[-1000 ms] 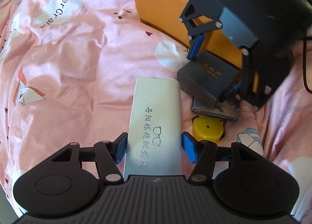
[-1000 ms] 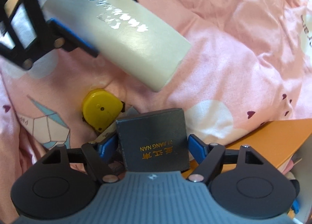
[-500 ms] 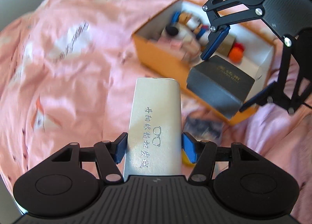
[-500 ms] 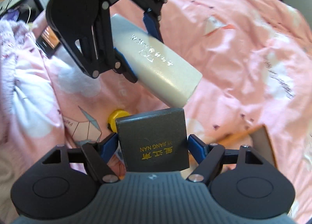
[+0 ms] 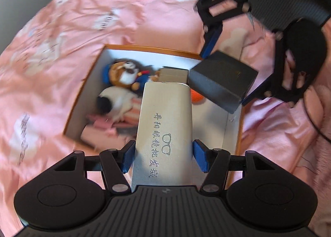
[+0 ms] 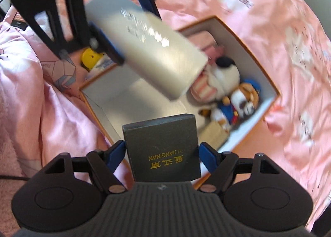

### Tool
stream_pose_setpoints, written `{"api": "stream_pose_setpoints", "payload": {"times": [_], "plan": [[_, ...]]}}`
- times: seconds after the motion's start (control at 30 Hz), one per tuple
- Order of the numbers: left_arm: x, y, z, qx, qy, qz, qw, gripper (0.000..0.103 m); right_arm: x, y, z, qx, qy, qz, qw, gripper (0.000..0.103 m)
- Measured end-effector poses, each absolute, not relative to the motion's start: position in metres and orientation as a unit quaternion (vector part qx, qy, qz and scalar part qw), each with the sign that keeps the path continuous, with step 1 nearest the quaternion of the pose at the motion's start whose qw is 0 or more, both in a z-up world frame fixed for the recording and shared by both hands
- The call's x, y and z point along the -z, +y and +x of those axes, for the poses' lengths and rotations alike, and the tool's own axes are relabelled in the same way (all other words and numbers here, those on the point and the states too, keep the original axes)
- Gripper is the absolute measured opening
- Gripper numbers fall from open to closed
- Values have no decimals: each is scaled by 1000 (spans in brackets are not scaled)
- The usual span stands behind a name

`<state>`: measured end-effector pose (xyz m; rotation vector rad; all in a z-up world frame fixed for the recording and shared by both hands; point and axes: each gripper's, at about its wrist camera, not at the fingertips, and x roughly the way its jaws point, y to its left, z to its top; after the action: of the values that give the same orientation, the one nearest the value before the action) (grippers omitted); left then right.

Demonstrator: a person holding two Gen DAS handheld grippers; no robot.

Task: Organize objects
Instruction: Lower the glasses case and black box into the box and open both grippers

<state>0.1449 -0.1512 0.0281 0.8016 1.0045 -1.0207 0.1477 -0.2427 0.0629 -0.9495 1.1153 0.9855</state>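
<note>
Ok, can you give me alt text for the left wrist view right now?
The left hand-held gripper holds a silver glasses case above an open orange box on a pink bedspread. To the right, the right hand-held gripper holds a dark grey box over the same box, which holds plush toys.

gold latin letters "yi jiang nan", upside down with gold chinese characters beside them, stand on the dark grey box (image 6: 163, 150) at lower centre. the silver case (image 5: 165, 133) carries engraved chinese characters and a small spectacles sign.
</note>
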Motion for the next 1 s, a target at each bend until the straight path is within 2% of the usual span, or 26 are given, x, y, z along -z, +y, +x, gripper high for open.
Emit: {"api": "stream_pose_setpoints", "payload": {"times": [0.3, 0.67, 0.73, 0.77, 0.8, 1.0], "plan": [[25, -205, 168, 463, 473, 429, 614, 68, -48, -259, 167, -433, 509, -396, 630, 78], [79, -220, 178, 463, 479, 465, 583, 69, -30, -241, 174, -446, 523, -417, 595, 78], [88, -219, 181, 462, 482, 460, 585, 69, -26, -237, 177, -457, 531, -409, 584, 61], [91, -219, 181, 462, 482, 458, 587, 69, -24, -235, 179, -455, 537, -403, 584, 47], [95, -218, 182, 464, 480, 457, 588, 69, -21, -232, 183, -446, 544, -405, 585, 36], [113, -217, 187, 461, 484, 454, 589, 69, 0, -232, 193, -420, 568, -420, 570, 36]]}}
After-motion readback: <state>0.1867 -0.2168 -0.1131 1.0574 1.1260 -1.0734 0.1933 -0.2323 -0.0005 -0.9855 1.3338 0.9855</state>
